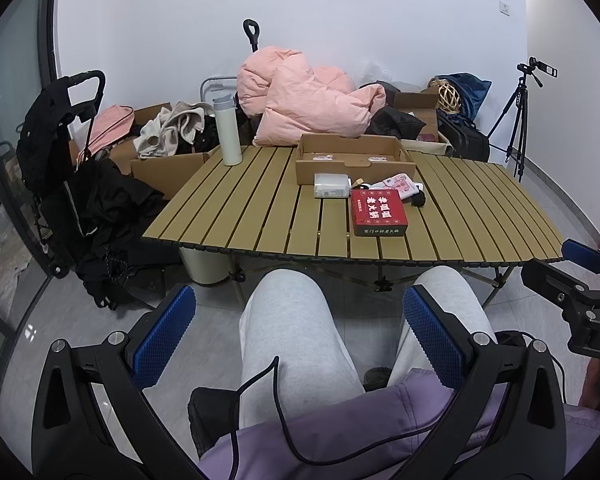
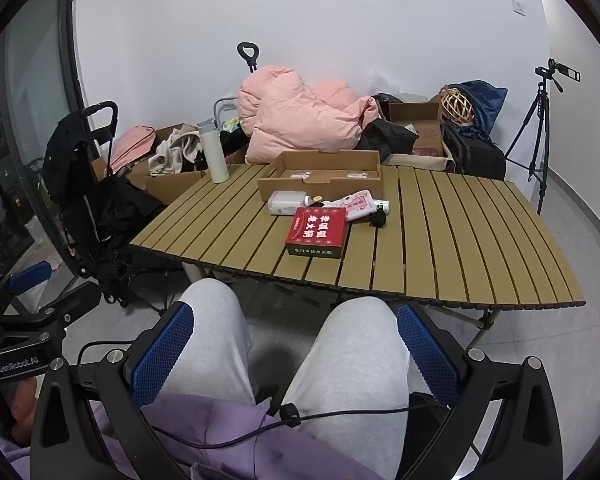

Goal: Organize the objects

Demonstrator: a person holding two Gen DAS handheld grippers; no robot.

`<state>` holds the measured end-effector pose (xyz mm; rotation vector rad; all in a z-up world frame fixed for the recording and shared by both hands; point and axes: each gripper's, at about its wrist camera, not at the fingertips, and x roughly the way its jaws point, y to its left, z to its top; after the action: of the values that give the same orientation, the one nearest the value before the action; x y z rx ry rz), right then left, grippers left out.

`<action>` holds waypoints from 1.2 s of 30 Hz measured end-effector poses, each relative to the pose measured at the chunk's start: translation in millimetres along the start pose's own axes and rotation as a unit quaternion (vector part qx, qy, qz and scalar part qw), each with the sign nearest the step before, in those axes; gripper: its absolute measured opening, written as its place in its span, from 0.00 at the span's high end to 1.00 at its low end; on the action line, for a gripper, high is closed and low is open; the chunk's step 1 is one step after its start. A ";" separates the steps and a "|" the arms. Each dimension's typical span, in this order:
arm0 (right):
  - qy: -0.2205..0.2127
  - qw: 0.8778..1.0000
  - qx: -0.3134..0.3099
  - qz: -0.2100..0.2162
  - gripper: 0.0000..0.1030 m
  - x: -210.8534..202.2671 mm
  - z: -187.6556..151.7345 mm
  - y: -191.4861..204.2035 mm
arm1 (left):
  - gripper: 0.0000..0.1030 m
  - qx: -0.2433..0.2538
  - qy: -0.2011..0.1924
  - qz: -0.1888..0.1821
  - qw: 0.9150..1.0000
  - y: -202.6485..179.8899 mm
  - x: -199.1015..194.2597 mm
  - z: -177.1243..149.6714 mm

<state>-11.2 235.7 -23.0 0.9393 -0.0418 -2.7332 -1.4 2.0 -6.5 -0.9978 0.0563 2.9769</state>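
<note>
Both pairs of fingers stand spread wide with nothing between the blue pads. The left gripper hangs low over the person's lap, its fingers framing the grey-trousered knees. The right gripper sits the same way, its fingers on either side of the knees, and a black cable trails across the purple jacket hem below.

The things to be sorted lie well beyond the fingertips, on the slatted desk past the knees. Nearest is a red box with white lettering, lying flat near the desk's near edge. Just behind it to the left is a small white box. To its far right lies a pink packet, with a small black item next to it. Farther back stands an open shallow cardboard tray, holding small items too small to tell. A white bottle stands upright at the desk's far left corner.

Behind the desk a pink quilted coat is heaped among cardboard boxes, and a camera tripod stands at the far right.
</note>
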 end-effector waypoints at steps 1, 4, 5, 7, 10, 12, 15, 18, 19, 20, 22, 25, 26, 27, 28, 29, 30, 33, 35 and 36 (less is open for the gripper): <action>0.001 1.000 0.000 -0.001 0.00 1.1 0.2 0.3 | 0.00 -0.001 0.001 0.000 1.000 -0.1 0.3 -0.6; 0.003 1.000 -0.002 -0.003 0.00 2.3 -0.2 0.8 | 0.00 -0.002 0.003 0.001 1.000 0.5 0.6 -1.5; 0.003 1.000 -0.002 -0.003 0.00 2.5 0.0 1.0 | 0.00 -0.002 0.003 0.001 1.000 1.1 0.5 -1.2; 0.001 1.000 -0.002 -0.005 0.00 1.8 -0.4 1.7 | 0.00 -0.003 0.004 0.000 1.000 2.0 -0.3 -1.5; 0.002 1.000 -0.002 -0.006 0.00 2.2 0.2 0.8 | 0.00 -0.003 0.008 0.000 1.000 1.6 1.4 -2.6; 0.003 1.000 -0.002 -0.005 0.00 2.5 0.5 0.1 | 0.00 -0.003 0.010 0.000 1.000 1.6 1.6 -1.3; 0.002 1.000 -0.004 -0.007 0.00 2.2 1.5 -0.1 | 0.00 -0.003 0.010 0.000 1.000 2.0 1.8 -0.9; 0.001 1.000 -0.006 -0.007 0.00 2.1 1.1 0.2 | 0.00 -0.004 0.010 0.000 1.000 1.7 1.7 -0.6; 0.001 1.000 -0.006 -0.008 0.00 2.0 0.5 0.6 | 0.00 -0.004 0.010 0.000 1.000 1.8 1.7 -1.0; 0.002 1.000 -0.007 -0.007 0.00 2.4 0.3 0.5 | 0.00 -0.003 0.010 0.000 1.000 1.7 1.8 -1.0; 0.002 1.000 -0.007 -0.007 0.00 2.6 0.7 0.3 | 0.00 -0.002 0.013 0.000 1.000 1.5 2.8 -0.7; 0.002 1.000 -0.006 -0.006 0.00 3.1 0.7 0.3 | 0.00 -0.002 0.014 0.000 1.000 1.0 3.4 -1.1; 0.002 1.000 -0.005 -0.005 0.00 3.1 0.7 0.1 | 0.00 -0.002 0.014 0.000 1.000 1.1 3.6 -0.3; 0.003 1.000 -0.003 -0.004 0.00 3.6 0.9 -0.3 | 0.00 -0.002 0.014 0.001 1.000 1.2 3.6 -0.6; 0.003 1.000 -0.003 -0.004 0.00 3.2 0.3 -0.3 | 0.00 -0.002 0.014 0.001 1.000 1.1 3.6 -0.4; 0.002 1.000 -0.003 -0.004 0.00 3.2 0.2 -0.3 | 0.00 -0.002 0.014 0.001 1.000 1.1 3.6 -0.5; 0.002 1.000 -0.003 -0.004 0.00 3.2 0.2 -0.3 | 0.00 -0.002 0.014 0.000 1.000 1.2 3.5 -0.1; 0.002 1.000 -0.003 -0.005 0.00 3.0 0.0 -0.7 | 0.00 -0.002 0.015 0.000 1.000 1.2 3.7 -0.2; 0.002 1.000 -0.002 -0.004 0.00 3.1 -0.2 -0.7 | 0.00 -0.001 0.017 0.000 1.000 0.8 4.2 -0.9; 0.002 1.000 -0.002 -0.005 0.00 2.8 -0.2 -0.3 | 0.00 0.000 0.018 0.000 1.000 0.8 4.2 -1.2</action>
<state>-13.3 235.3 -24.8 0.9465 -0.0304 -2.7384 -4.0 1.1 -10.0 -1.0510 0.0559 2.9597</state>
